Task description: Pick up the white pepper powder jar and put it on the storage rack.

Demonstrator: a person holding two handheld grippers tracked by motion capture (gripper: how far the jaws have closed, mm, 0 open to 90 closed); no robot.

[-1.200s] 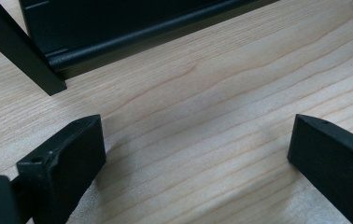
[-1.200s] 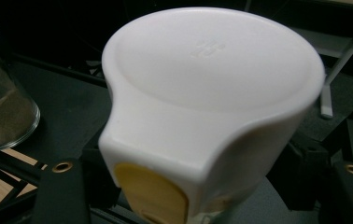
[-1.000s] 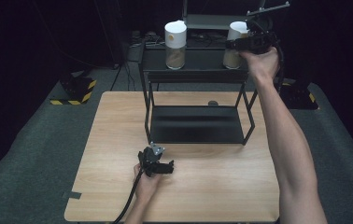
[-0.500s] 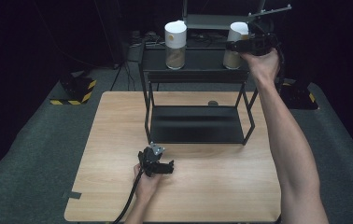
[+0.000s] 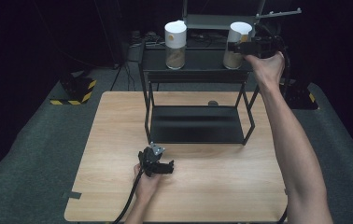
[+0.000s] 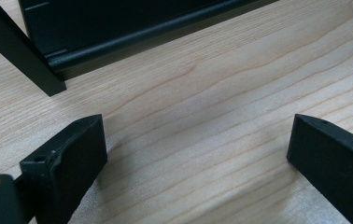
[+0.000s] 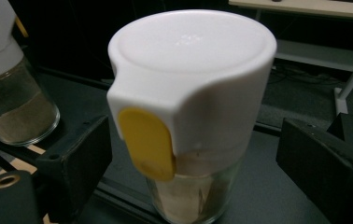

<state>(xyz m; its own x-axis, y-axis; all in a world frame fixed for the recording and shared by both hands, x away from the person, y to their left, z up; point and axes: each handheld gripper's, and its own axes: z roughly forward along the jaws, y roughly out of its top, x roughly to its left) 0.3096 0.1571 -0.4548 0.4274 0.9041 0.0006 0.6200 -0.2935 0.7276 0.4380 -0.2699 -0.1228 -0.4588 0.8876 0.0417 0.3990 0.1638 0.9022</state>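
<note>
A glass jar [image 5: 236, 46] with a white lid and yellow tab [image 7: 146, 140] stands on the top shelf of a black rack [image 5: 193, 77]. My right gripper [image 5: 234, 47] is level with it. Its jaws have just been opening and now stand wide on either side of the jar [image 7: 198, 93], with a gap on each side; the gripper [image 7: 195, 142] is open. A second, similar jar [image 5: 175, 44] stands to its left [image 7: 6, 93]. My left gripper [image 5: 167, 167] rests low over the wooden table [image 5: 212, 186], open [image 6: 198, 135] with bare wood between its jaws.
The rack's lower shelf [image 5: 195, 123] sits just beyond the left gripper, and its leg and edge [image 6: 118, 28] are close ahead. A small dark round object [image 5: 213, 103] lies on the table behind the rack. Dark floor surrounds the table.
The right gripper's jaws have spread apart from the right jar, which stays on the top shelf, and the right hand has sunk slightly. The left hand has not moved.
</note>
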